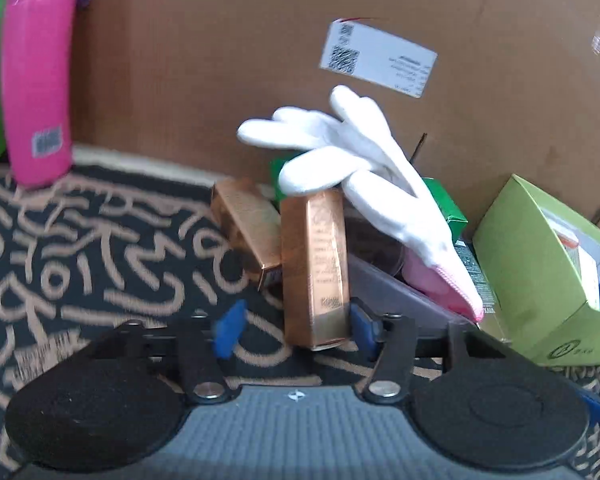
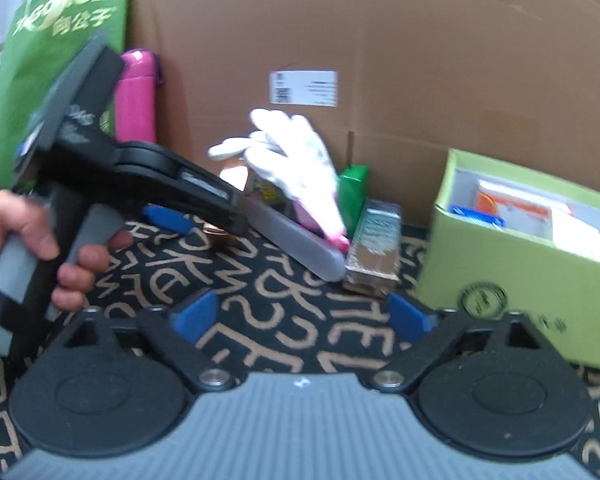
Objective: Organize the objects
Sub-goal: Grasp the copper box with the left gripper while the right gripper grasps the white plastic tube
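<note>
Centrally, the left tongs (image 1: 292, 326) stand parted around a copper box (image 1: 315, 268): the right pad touches its near end, the left pad stands clear. A second copper box (image 1: 247, 226) lies just left of it. A white glove (image 1: 352, 160) rests on the first box's far end and over a grey case (image 2: 296, 236). The right tongs (image 2: 302, 318) are released, nothing between them, above the patterned cloth (image 2: 260, 280). A green carton (image 2: 516, 276) stands at right, against a cardboard wall (image 2: 420, 60).

Behind my work: big cardboard box (image 1: 228, 60) with white shipping label (image 1: 378, 58), green tote bag (image 2: 66, 40), black patterned mat (image 1: 80, 248).
</note>
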Tool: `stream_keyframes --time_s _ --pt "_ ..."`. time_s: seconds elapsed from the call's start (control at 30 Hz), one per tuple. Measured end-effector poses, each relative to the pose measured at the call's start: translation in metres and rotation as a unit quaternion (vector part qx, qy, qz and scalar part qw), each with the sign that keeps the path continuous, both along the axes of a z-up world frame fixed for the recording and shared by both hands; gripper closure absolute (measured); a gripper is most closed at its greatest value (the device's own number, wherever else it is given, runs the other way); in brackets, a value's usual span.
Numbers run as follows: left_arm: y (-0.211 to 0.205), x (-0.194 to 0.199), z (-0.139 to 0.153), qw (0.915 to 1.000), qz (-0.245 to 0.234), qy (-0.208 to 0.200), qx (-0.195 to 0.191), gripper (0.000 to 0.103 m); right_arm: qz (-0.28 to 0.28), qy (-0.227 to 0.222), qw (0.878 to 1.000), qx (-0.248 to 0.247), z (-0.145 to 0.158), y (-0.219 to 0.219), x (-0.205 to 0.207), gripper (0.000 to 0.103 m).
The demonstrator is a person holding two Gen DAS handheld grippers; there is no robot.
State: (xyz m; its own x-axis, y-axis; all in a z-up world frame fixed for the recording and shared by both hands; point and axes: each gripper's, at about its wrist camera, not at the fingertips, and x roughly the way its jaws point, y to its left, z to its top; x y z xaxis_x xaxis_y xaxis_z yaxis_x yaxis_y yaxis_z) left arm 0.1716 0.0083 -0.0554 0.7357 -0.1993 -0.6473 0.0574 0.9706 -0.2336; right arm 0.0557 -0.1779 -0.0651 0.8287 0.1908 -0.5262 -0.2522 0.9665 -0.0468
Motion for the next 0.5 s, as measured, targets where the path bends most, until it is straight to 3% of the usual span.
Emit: stream_keyframes --time_s 0.07,0.1,0.37,0.5 --pt "0.001 -0.003 0.001 0.9998 -0.019 0.008 0.001 0.079 0.02 0.001 1.0 -0.019 -0.001 0.008 0.011 0.033" --pt "0.004 -0.006 0.002 0.9997 -0.025 0.007 0.002 0.079 0.03 0.002 0.999 -0.034 -0.003 0.012 0.019 0.042" --pt "0.029 -0.054 0.005 0.9986 -0.053 0.006 -0.001 0.079 0.027 -0.012 0.992 -0.124 -0.018 0.034 0.075 0.048" --pt "0.038 -0.068 0.004 0.9985 -0.054 0.005 0.0 0.079 0.024 0.006 0.992 -0.121 -0.026 0.033 0.086 0.069"
